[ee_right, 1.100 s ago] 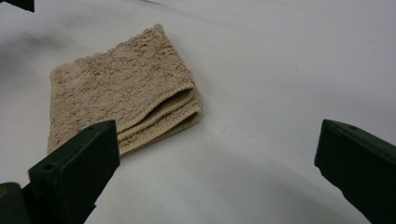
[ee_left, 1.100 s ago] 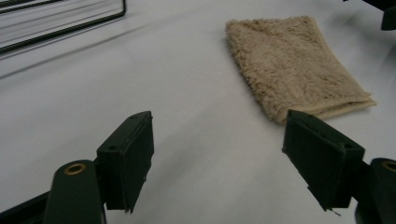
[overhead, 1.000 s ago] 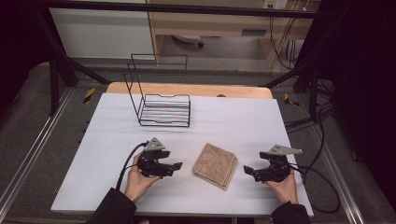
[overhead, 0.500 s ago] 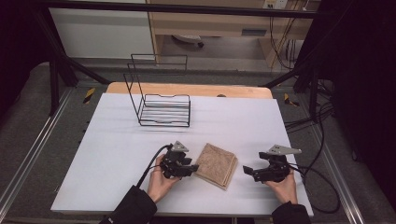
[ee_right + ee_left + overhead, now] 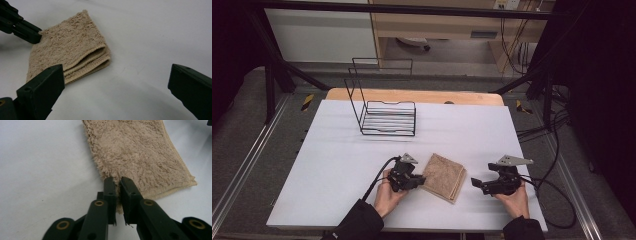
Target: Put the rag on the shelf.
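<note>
High view: folded tan terry-cloth towel point(image 5: 444, 176) lies flat on white tabletop point(image 5: 327, 165), near front edge, between the two hands. Left hand-held gripper point(image 5: 416, 181) at towel's left edge, tips touching it. Right hand-held gripper point(image 5: 477, 183) just beside towel's right edge, w/ a gap, not touching. Black wire rack point(image 5: 384, 110) stands upright toward back of tabletop, well apart from towel.

Left gripper view: left hand-held gripper point(image 5: 118, 185) jaws nearly together, narrow slit between them, tips on the towel's point(image 5: 140, 157) fuzzy near edge; looks pinched on the edge but cannot tell if cloth is actually btwn the jaws.

Right gripper view: right hand-held gripper point(image 5: 116, 83) jaws wide apart, nothing btwn them. Towel point(image 5: 67, 57) ahead and left of the jaws, folded layers facing camera. Left hand-held gripper point(image 5: 37, 37) tip touches towel's far corner.
</note>
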A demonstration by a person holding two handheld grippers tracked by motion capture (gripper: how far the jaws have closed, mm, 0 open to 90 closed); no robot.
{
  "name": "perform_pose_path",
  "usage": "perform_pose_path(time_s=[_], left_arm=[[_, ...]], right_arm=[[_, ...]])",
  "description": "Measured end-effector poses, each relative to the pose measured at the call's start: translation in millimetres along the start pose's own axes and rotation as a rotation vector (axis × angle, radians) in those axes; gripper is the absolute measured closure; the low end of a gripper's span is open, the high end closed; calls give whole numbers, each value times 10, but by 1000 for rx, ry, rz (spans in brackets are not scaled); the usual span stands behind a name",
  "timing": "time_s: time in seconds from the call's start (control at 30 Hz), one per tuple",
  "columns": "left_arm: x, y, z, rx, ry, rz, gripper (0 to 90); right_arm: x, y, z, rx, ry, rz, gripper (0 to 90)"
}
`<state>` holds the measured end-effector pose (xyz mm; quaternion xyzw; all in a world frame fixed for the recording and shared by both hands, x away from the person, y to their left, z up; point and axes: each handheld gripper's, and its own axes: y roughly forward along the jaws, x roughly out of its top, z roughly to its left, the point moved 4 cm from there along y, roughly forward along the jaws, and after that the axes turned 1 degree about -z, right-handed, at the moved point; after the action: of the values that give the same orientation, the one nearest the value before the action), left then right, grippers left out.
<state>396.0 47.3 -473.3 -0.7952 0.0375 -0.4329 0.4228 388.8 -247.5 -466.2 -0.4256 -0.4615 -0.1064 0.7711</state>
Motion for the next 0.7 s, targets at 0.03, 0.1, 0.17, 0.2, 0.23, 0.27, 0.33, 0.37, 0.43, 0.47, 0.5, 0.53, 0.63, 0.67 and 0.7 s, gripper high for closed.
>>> perform_pose_path(time_s=[0.03, 0.1, 0.17, 0.2, 0.23, 0.27, 0.33, 0.37, 0.43, 0.47, 0.5, 0.53, 0.63, 0.67, 0.7], left_arm=[[5, -6, -1, 2, -1, -1, 833], [10, -22, -9, 5, 5, -3, 843], [18, -57, -23, 7, 11, 0, 847], [31, -110, -33, 7, 21, -5, 849], [36, -141, -37, 8, 30, -5, 850], [36, -176, -38, 14, 38, -4, 850], [20, -257, -25, 33, 58, 4, 851], [20, -257, -25, 33, 58, 4, 851], [-20, -335, -2, 48, 65, 13, 851], [-79, -405, 31, 54, 66, 21, 850], [-79, -405, 31, 54, 66, 21, 850], [-152, -464, 65, 56, 58, 26, 849], [-266, -532, 114, 68, 50, 33, 848], [-266, -532, 114, 68, 50, 33, 847], [-303, -550, 125, 71, 49, 37, 846]], right_arm=[[-1, 4, -3, -1, -5, -2, 13], [0, 6, -1, -2, -8, 0, 13], [0, 9, 0, 1, -11, 0, 13], [-1, 10, 1, 2, -12, 2, 14], [-1, 11, 4, 3, -7, 3, 14], [-2, 13, 8, 3, -5, 3, 14], [-2, 14, 12, 3, -7, 6, 14], [0, 16, 15, 3, -10, 5, 14], [5, 23, 27, 6, -10, 4, 15], [6, 28, 30, 6, -14, 6, 15], [9, 36, 37, 6, -13, 6, 17], [11, 41, 47, 6, -12, 6, 21], [29, 64, 93, 17, -15, -1, 32], [37, 73, 116, 21, -16, 2, 36], [47, 87, 141, 24, -18, 1, 41]])
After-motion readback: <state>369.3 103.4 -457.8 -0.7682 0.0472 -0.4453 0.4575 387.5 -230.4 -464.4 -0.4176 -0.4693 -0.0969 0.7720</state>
